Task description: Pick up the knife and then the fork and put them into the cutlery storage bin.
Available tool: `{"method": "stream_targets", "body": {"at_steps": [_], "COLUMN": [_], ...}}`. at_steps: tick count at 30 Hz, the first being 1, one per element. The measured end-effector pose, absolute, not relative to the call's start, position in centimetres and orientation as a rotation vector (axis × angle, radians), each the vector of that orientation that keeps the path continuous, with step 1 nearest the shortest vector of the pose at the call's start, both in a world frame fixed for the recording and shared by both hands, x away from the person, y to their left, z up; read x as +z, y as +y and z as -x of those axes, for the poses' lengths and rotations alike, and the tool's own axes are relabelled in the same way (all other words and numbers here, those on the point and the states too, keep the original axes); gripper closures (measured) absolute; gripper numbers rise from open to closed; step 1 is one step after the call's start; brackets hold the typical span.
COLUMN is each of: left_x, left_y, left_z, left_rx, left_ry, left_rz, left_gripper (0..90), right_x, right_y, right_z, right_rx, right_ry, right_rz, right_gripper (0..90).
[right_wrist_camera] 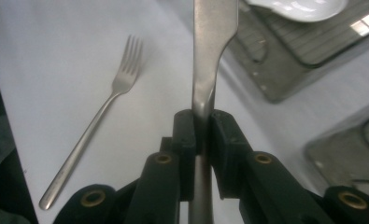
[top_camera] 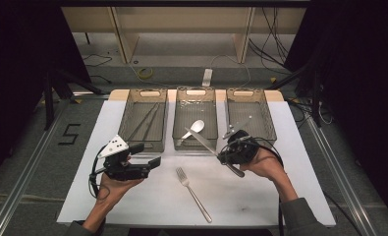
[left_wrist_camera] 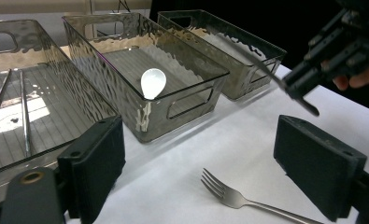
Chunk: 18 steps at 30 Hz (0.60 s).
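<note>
My main worry is the knife (top_camera: 205,141) twisting or slipping out. The right gripper (right_wrist_camera: 201,122) pinches it on a narrow stretch of the handle, with the long blade sticking far out ahead, so that leverage could swing it in the pads if I move sharply. The blade also reaches toward the middle bin (top_camera: 195,142), where a white spoon (top_camera: 195,128) lies; if I carry it low, I judge the tip could knock that bin's front wall and be levered loose. A drop from here would land it on the white tabletop (top_camera: 260,196), perhaps near the fork (top_camera: 192,193) lying there.

In the right gripper view the jaws stand narrow, clamped on the knife from both sides; the handle runs down between them and the blade rises straight up past the tips. The high view shows it lifted off the table, angled toward the middle bin, with the right bin (top_camera: 250,115) just beyond my hand.

The left gripper (left_wrist_camera: 201,163) holds wide open, empty, hovering over the table near the left bin (top_camera: 143,140).
</note>
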<state>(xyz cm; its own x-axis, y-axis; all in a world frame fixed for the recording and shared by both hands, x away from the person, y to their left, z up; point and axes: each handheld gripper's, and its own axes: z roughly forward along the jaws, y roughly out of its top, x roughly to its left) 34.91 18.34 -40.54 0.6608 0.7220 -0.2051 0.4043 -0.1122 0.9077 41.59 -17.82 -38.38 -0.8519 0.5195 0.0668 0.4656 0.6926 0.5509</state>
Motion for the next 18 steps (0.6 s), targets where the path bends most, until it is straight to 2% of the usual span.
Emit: {"method": "stream_targets", "body": {"at_steps": [18], "left_x": [-40.5], "left_y": [18.5], "left_z": [-34.9], "left_rx": [0.355], "left_ry": [0.921], "left_rz": [-1.718], "left_gripper": [16.0], "right_x": [-35.1], "right_y": [-20.8], "right_z": [-45.1], "right_rx": [0.975], "right_ry": [2.642], "right_rz": [-0.976], "right_gripper": [81.3]}}
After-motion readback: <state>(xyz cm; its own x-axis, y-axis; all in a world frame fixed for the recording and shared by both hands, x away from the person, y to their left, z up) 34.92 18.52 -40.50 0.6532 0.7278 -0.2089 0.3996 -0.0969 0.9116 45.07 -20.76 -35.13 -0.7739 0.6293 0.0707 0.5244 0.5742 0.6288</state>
